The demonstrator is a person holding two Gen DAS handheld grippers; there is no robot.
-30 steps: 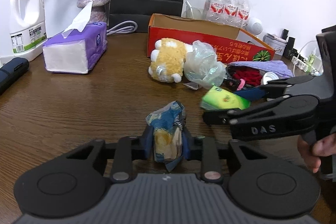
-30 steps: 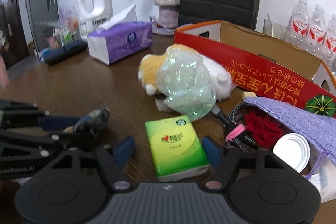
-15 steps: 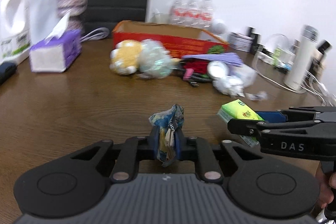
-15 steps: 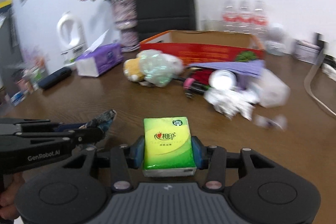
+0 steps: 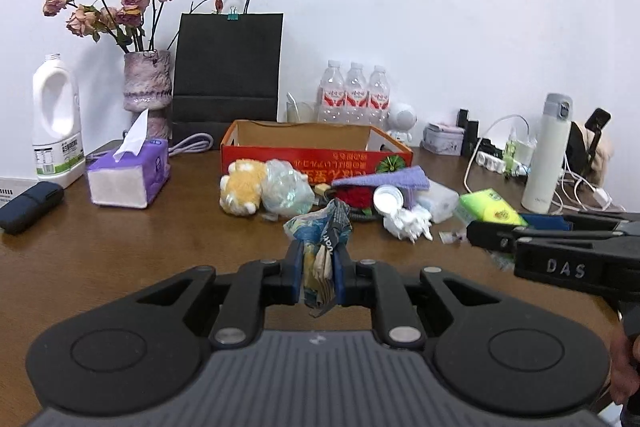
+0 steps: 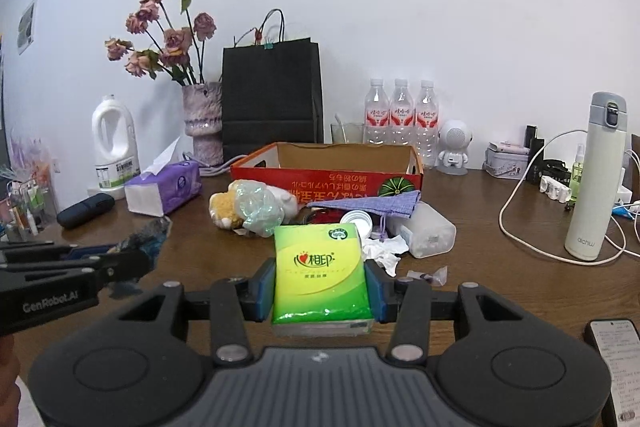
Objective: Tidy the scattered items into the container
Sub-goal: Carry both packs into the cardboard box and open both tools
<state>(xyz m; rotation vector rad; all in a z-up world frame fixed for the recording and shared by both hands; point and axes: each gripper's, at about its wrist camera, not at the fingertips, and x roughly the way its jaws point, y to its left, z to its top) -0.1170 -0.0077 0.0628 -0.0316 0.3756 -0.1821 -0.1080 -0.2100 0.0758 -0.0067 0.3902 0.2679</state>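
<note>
My left gripper [image 5: 318, 259] is shut on a crumpled blue and yellow wrapper [image 5: 320, 227], held above the wooden table. My right gripper [image 6: 320, 283] is shut on a green tissue pack [image 6: 320, 267], its pads pressing both long sides. Each gripper shows at the side of the other's view, level with it. The red cardboard box [image 6: 328, 179] stands open-topped behind a pile: a yellow plush toy [image 5: 240, 189], a clear plastic bag [image 5: 286, 193], a purple cloth [image 5: 384, 181], a white cap [image 5: 386, 195] and crumpled white paper [image 5: 408, 223].
A purple tissue box [image 5: 128, 177], a white jug [image 5: 58, 123] and a flower vase [image 5: 146, 87] stand at the left. Behind the box are a black bag [image 5: 228, 75] and water bottles [image 5: 354, 95]. Right: white thermos [image 6: 594, 179], cables, phone [image 6: 612, 341].
The right gripper's fingers closed on the green pack, which lay on the table a second ago. Both grippers drew back from the pile and rose. The left jaws tightened on the wrapper.
</note>
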